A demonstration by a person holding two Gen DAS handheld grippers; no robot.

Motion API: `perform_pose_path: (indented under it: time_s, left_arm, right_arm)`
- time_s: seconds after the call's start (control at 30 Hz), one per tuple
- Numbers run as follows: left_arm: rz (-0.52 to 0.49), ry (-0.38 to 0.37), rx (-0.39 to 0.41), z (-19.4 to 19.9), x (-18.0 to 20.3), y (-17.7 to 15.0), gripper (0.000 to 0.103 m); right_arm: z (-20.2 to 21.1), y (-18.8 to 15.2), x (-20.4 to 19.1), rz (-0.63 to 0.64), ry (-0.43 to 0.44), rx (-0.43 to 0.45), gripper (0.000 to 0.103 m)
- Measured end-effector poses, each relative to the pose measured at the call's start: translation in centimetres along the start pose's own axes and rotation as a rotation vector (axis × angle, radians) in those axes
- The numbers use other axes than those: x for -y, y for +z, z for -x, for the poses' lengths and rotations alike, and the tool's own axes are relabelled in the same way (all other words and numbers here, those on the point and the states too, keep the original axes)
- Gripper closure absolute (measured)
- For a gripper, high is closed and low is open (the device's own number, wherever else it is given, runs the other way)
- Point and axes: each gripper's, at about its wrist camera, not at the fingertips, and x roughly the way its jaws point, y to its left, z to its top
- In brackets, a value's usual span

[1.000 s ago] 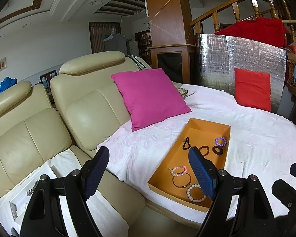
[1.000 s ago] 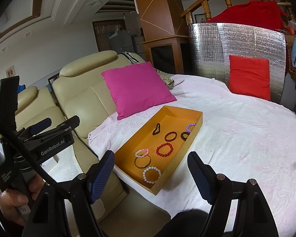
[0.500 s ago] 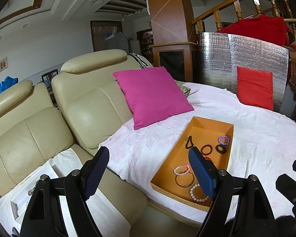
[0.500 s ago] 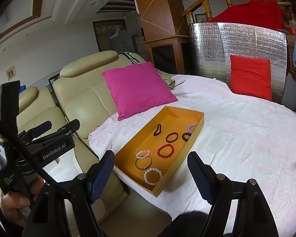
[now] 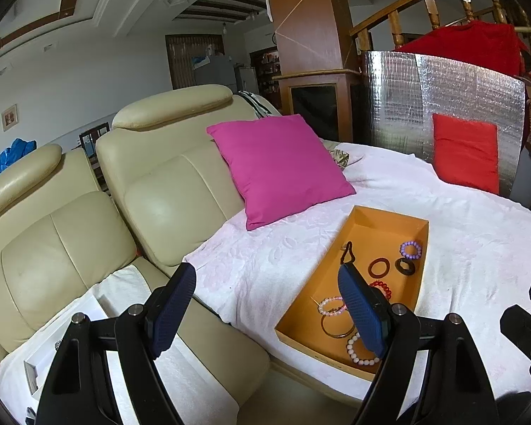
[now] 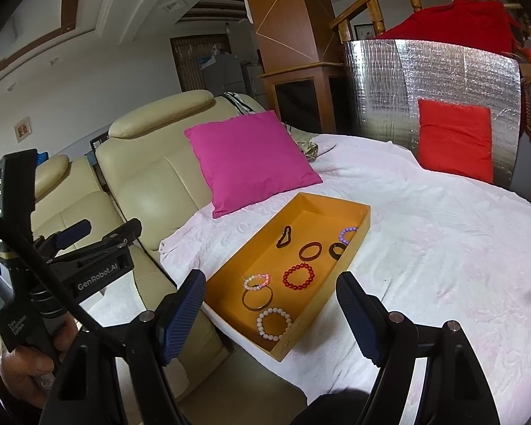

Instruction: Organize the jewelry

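I am holding my left gripper wide open and empty above the cream leather sofa, beside the white-covered bed. Right of it, the shallow orange cardboard tray is lying near the bed's edge, holding beaded bracelets and rings. My right gripper is hovering before it, equally wide open and empty.

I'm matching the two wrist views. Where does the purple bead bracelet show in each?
Left wrist: purple bead bracelet, right of centre, by the tray's right wall.
Right wrist, centre, partly hidden behind that wall.
Shared landmark: orange tray.
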Motion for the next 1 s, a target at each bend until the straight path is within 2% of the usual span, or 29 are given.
perform_pose_path:
  time_s: [0.47,1.0]
  left_arm:
    - [-0.002,0.027,-0.033,-2.3,1.0,0.9,0.02]
    - [-0.006,0.064,-0.079,-5.7,1.6,1.3,0.02]
  right_arm:
    - [-2.2,1.4,1.7,-0.024,0.019,-0.024,0.024]
    - [-6.8,2.5,2.5,-0.021,0.054,-0.081,0.024]
